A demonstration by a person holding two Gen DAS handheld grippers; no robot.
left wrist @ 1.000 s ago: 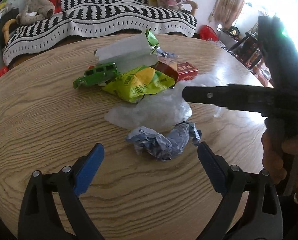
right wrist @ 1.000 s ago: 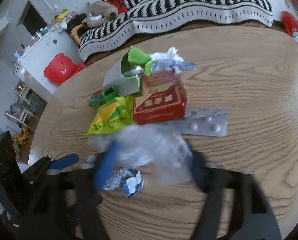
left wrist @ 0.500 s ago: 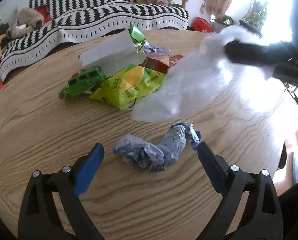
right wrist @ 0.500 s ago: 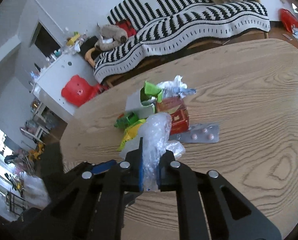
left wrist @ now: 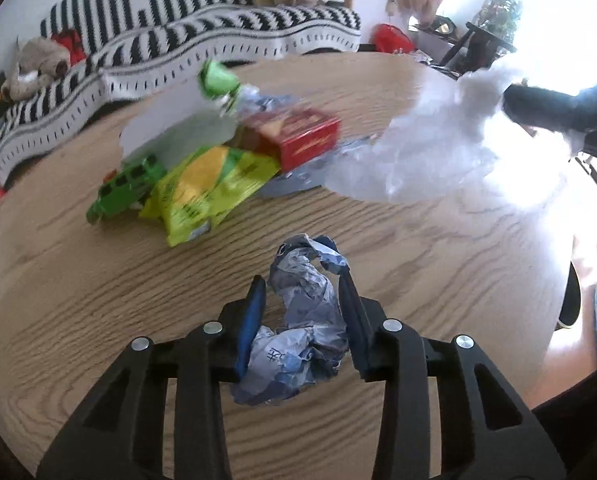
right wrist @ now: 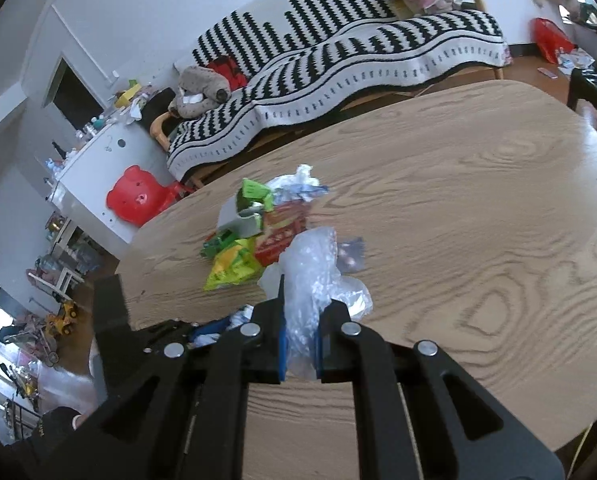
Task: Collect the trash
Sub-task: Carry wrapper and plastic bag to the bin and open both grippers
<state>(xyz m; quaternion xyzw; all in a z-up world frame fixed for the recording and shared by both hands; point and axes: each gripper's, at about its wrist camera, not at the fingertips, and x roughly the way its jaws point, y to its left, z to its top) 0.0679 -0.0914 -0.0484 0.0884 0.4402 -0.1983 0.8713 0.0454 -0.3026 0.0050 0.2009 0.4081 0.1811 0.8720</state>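
Note:
My left gripper (left wrist: 301,312) is shut on a crumpled blue-grey wrapper (left wrist: 302,332) that rests on the wooden table (left wrist: 78,300). My right gripper (right wrist: 300,334) is shut on a clear plastic bag (right wrist: 314,268) and holds it above the table; the bag also hangs at the right of the left wrist view (left wrist: 422,152). A pile of trash lies beyond: a yellow-green snack bag (left wrist: 210,192), a red box (left wrist: 302,140), a white carton with a green flap (left wrist: 182,132) and a pill blister (right wrist: 350,252).
A green toy car (left wrist: 126,188) lies at the left of the pile. A striped sofa (right wrist: 338,64) stands behind the table. A dark chair (right wrist: 590,92) is at the table's far right. The table's near edge is close below both grippers.
My left gripper has moved forward and shut on the crumpled wrapper. My right gripper has closed on the plastic bag and lifted it up and to the right, off the table.

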